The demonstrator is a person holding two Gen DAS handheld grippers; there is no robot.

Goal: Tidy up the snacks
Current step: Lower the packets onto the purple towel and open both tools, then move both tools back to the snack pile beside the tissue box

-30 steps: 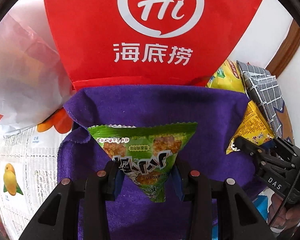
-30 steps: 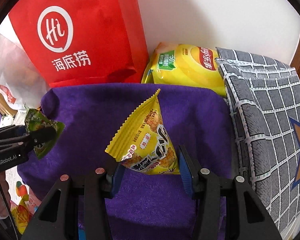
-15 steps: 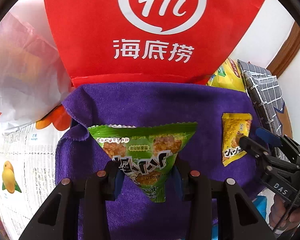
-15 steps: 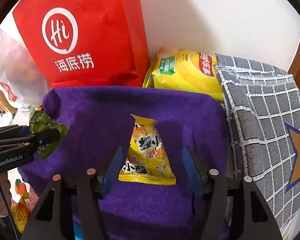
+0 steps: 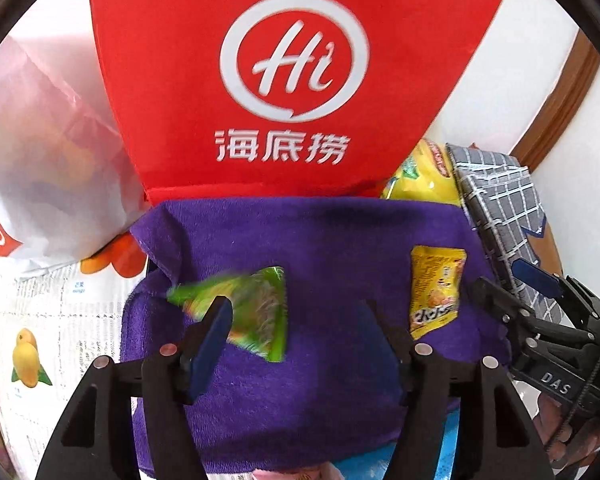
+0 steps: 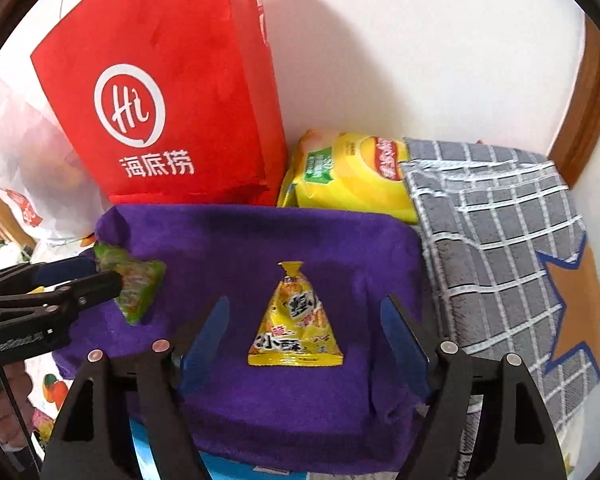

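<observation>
A: What's biggest here?
B: The red bag (image 5: 292, 80) at the top, then the purple towel (image 5: 320, 240) below it.
A: And the snacks?
B: The yellow packet (image 6: 296, 320) lies flat at the towel's centre, between the right tool's (image 6: 304, 332) opening jaws, untouched. The green packet (image 5: 256, 312), blurred, seems loose in the left tool's (image 5: 296, 320) opening jaws.

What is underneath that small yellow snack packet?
The yellow snack packet lies flat on a purple towel between the opening jaws of the right gripper. A blue edge peeks from under the towel; the rest is covered.
</observation>
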